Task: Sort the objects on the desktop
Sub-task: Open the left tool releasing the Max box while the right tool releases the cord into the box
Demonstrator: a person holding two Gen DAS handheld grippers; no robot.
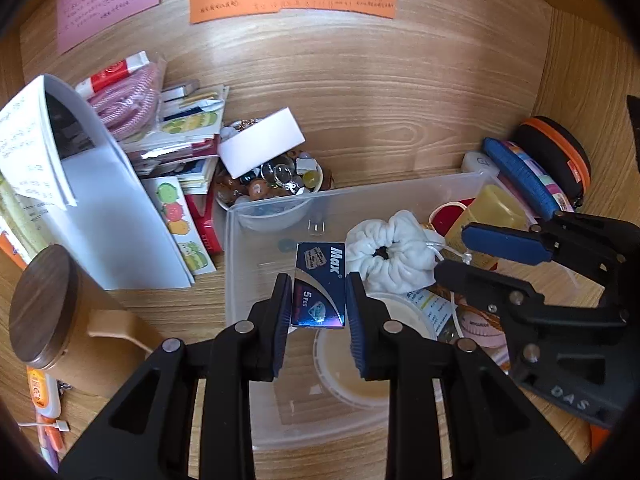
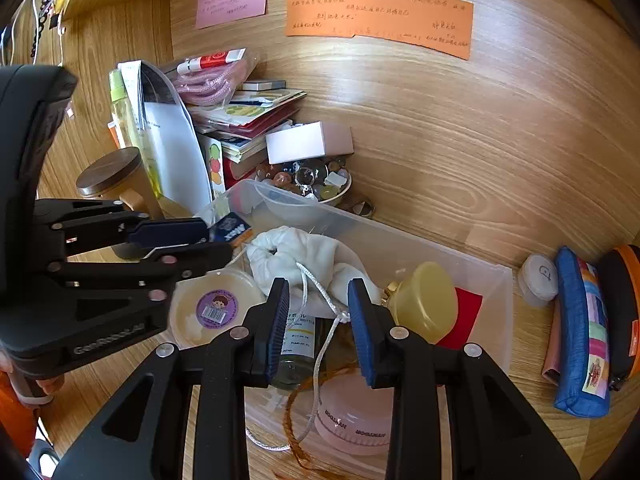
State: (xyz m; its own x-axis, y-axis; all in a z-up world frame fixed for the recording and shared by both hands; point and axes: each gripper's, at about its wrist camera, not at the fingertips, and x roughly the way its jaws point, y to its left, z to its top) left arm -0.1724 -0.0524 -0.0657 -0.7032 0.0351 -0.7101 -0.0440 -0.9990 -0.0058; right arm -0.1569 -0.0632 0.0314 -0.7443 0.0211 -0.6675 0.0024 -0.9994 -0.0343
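Two handheld grippers are working over a clear plastic bin (image 1: pixel 240 240) on a cluttered wooden desk (image 1: pixel 400 112). The left gripper (image 1: pixel 319 308) is clamping a small blue "Max" razor-blade box (image 1: pixel 319 284) between its nearly closed pads, holding it upright just above the bin's near left part, over a round cream-coloured tub (image 1: pixel 360 376). In the right wrist view the same box (image 2: pixel 230 230) is showing at the tip of the left gripper (image 2: pixel 212 236), close to the bin's far left corner. The right gripper (image 2: pixel 319 328) is hanging over the middle of the bin with its jaws narrowly parted and nothing pressed between the pads; a white drawstring cord (image 2: pixel 320 344) is running through the gap, though whether it is touching either pad cannot be told. Below it are lying a white cloth drawstring pouch (image 2: pixel 296 256), a yellow-capped bottle (image 2: pixel 428 300), a clear labelled bottle (image 2: pixel 296 344) and a pink round container (image 2: pixel 352 420). Behind the bin, a bowl of beads (image 1: pixel 276 184) is sitting beside a stack of booklets (image 1: pixel 180 152); a blue patchwork pouch (image 2: pixel 580 340) is lying to the bin's right.
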